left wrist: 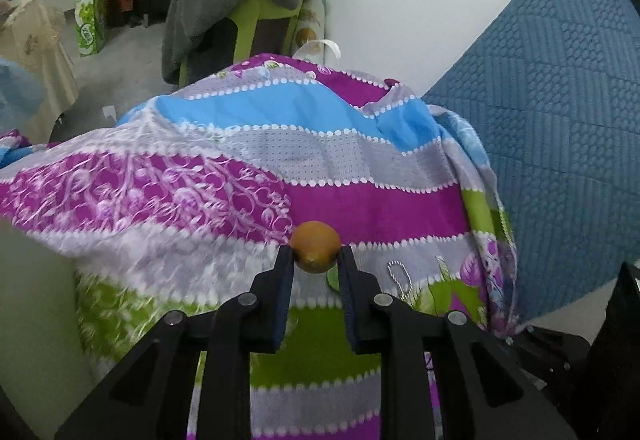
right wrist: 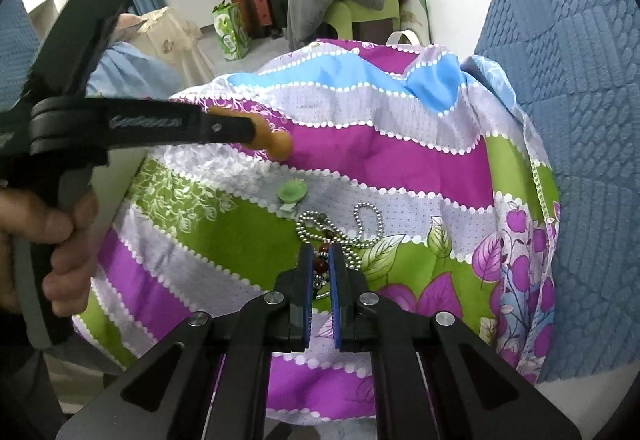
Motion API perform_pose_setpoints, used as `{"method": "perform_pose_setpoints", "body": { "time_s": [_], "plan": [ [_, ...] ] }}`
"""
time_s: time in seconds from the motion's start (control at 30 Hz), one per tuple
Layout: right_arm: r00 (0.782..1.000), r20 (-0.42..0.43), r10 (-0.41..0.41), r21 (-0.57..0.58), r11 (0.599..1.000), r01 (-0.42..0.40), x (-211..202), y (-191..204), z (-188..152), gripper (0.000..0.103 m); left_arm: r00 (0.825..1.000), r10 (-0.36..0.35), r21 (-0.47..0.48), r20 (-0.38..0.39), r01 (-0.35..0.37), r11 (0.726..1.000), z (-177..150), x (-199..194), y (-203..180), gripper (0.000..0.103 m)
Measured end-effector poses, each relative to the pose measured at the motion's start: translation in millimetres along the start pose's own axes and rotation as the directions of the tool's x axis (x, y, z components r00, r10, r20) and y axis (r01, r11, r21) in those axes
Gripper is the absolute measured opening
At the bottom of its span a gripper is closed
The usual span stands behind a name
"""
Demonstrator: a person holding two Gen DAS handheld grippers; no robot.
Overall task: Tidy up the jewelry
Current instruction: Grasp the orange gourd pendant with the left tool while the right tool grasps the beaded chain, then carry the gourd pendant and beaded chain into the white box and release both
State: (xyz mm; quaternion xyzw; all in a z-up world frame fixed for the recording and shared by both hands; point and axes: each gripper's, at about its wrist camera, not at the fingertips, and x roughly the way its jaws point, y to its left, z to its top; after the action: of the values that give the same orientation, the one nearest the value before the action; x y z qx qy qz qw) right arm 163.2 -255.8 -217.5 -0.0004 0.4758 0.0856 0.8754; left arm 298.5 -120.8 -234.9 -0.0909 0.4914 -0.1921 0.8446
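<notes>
Jewelry sits on a patterned cloth [right wrist: 400, 143] over what looks like a small counter. Left tool [left wrist: 315, 254] is nearly closed, pads pinching a wooden peg-like piece [left wrist: 315, 247], rounded end showing; in the right wrist view it [right wrist: 272, 139] is a short turned wood shape with a knob, long axis running along the tool's fingers, knob pointing toward the purple stripe. Judged light, stiff, smooth, could slip or pivot if held only at the knob; the waist is the better grip. Right tool [right wrist: 320, 256] is shut tight on a strand with dark red beads [right wrist: 323, 260], clamped between its blue pads. Silver ball chain [right wrist: 352, 228] lies looped on the cloth just ahead of those pads, seemingly tangled with the beaded strand. Chain is limp and likely to snag or drag; take it at a loop. No clear long axis, loops spread sideways. Green clip [right wrist: 293, 193] lies flat, near the chain, apart from both tools.
</notes>
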Motion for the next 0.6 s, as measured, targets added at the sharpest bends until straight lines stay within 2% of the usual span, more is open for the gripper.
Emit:
{"method": "perform_pose_setpoints", "body": {
  "time_s": [0.3, 0.6],
  "plan": [
    [0.999, 0.032, -0.001, 0.002, 1.0, 0.001, -19.8, 24.6, 0.3, 0.005, 0.998, 0.008, -0.039, 0.065, -0.006, 0.999, -25.5, -67.3, 9.5, 0.021],
    [0.997, 0.074, 0.004, -0.017, 1.0, -0.003, -50.9, 59.3, 20.1, 0.005, 0.991, 0.01, -0.054, 0.131, -0.003, 0.999, -27.6, -141.6, 19.0, 0.021]
  ]
}}
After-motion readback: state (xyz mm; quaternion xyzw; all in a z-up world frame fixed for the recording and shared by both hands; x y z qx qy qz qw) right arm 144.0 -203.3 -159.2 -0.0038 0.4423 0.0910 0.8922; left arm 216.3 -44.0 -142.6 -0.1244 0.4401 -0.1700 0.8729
